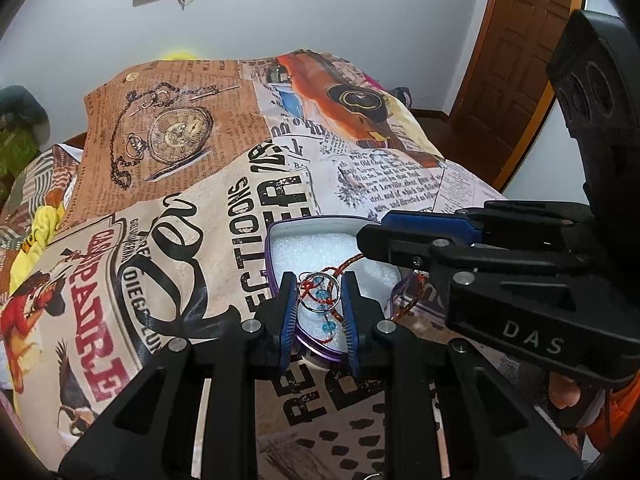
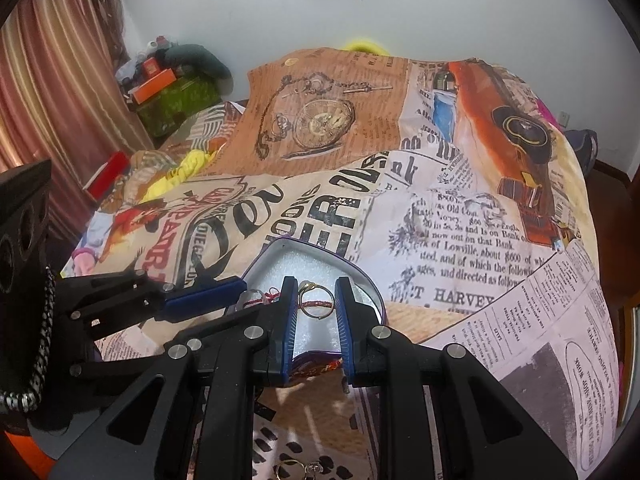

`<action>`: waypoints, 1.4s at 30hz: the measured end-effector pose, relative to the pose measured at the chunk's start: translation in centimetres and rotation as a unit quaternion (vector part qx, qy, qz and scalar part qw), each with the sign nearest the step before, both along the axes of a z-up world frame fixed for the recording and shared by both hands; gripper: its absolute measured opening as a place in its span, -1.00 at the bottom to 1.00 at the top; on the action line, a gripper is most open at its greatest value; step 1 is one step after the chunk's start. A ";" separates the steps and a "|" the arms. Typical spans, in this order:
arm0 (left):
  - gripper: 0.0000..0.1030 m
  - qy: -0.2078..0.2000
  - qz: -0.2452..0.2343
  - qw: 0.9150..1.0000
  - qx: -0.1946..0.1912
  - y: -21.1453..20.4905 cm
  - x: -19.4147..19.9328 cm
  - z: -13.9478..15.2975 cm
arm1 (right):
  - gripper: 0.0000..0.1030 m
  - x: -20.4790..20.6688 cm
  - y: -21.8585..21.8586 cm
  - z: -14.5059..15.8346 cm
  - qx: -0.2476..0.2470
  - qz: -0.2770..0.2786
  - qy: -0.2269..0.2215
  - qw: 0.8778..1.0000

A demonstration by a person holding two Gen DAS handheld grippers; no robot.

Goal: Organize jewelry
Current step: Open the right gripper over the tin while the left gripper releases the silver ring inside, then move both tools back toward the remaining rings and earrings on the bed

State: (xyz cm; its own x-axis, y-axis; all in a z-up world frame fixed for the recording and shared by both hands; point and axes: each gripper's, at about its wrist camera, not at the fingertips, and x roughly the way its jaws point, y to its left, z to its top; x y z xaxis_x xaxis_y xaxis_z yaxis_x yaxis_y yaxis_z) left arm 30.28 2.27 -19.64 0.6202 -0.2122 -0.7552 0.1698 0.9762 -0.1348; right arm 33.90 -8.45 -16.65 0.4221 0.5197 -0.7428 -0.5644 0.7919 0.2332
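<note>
A purple-rimmed tin box lined with white foam lies open on the printed cloth. In the left wrist view my left gripper is open over the box, with a silver hoop with blue beads and a red braided cord between its fingers. My right gripper reaches in from the right. In the right wrist view my right gripper is open over the box, with a gold ring lying on the foam. The left gripper's fingertips come in from the left.
The bed is covered by a newspaper-print cloth. More rings lie on the cloth below the right gripper. A curtain and cluttered boxes stand at the far left. A wooden door is at the right.
</note>
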 end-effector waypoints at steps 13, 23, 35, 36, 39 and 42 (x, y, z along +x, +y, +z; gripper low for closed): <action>-0.60 -0.001 0.010 1.000 0.001 0.6 -0.9 0.8 | -0.56 -0.4 -0.3 0.9 -0.002 -0.001 0.000 1.000; -0.50 -0.014 0.021 1.000 0.001 1.2 -2.6 2.9 | -0.53 -2.0 -1.4 3.1 -0.006 -0.016 -0.030 0.999; -0.45 -0.012 0.027 1.000 0.005 1.2 -6.3 4.5 | -0.51 -6.1 -4.2 3.6 -0.007 -0.034 -0.023 0.999; -0.45 -0.010 0.025 1.000 0.006 1.1 -6.7 4.4 | -0.50 -6.4 -4.3 3.6 -0.010 -0.036 -0.022 0.999; -0.38 -0.005 0.022 1.000 0.006 0.8 -7.8 4.3 | -0.50 -7.3 -4.8 3.3 -0.016 -0.040 -0.017 0.999; -0.36 0.003 0.019 1.000 0.003 0.5 -8.7 3.9 | -0.50 -8.1 -5.4 3.0 -0.017 -0.045 -0.008 0.999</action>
